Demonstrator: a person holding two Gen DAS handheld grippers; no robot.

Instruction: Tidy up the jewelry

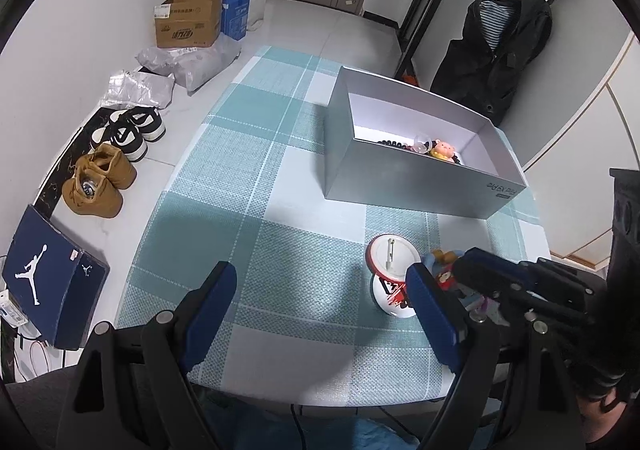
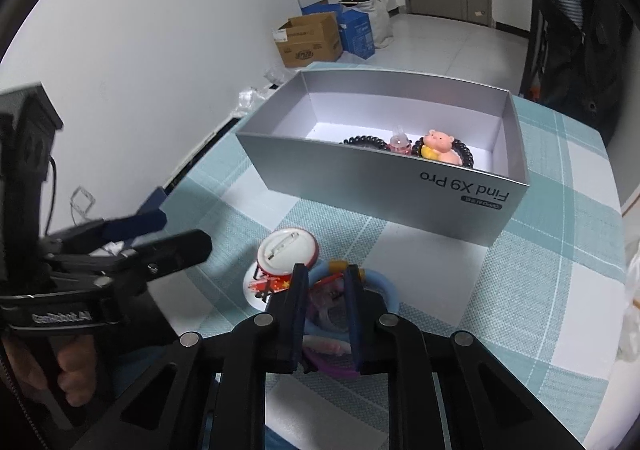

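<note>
A silver box [image 1: 404, 174] [image 2: 400, 194] stands open on the checked tablecloth. Inside lie dark bead bracelets [image 2: 362, 141], a small clear pink charm [image 2: 399, 142] and a pink pig charm [image 2: 440, 144]. In front of it two round pin badges [image 1: 390, 254] [image 2: 286, 250] lie overlapped. My right gripper [image 2: 326, 274] [image 1: 476, 262] is shut on a blue ring-shaped bracelet with colourful charms [image 2: 382, 284] beside the badges. My left gripper [image 1: 320, 282] is open and empty above the cloth, left of the badges; it also shows in the right wrist view [image 2: 160, 230].
The table [image 1: 256, 186] carries a teal and white checked cloth. On the floor to the left are shoes [image 1: 100, 182], a blue shoebox [image 1: 48, 274], plastic bags and cardboard boxes [image 1: 188, 20]. A black jacket [image 1: 504, 50] hangs at the back right.
</note>
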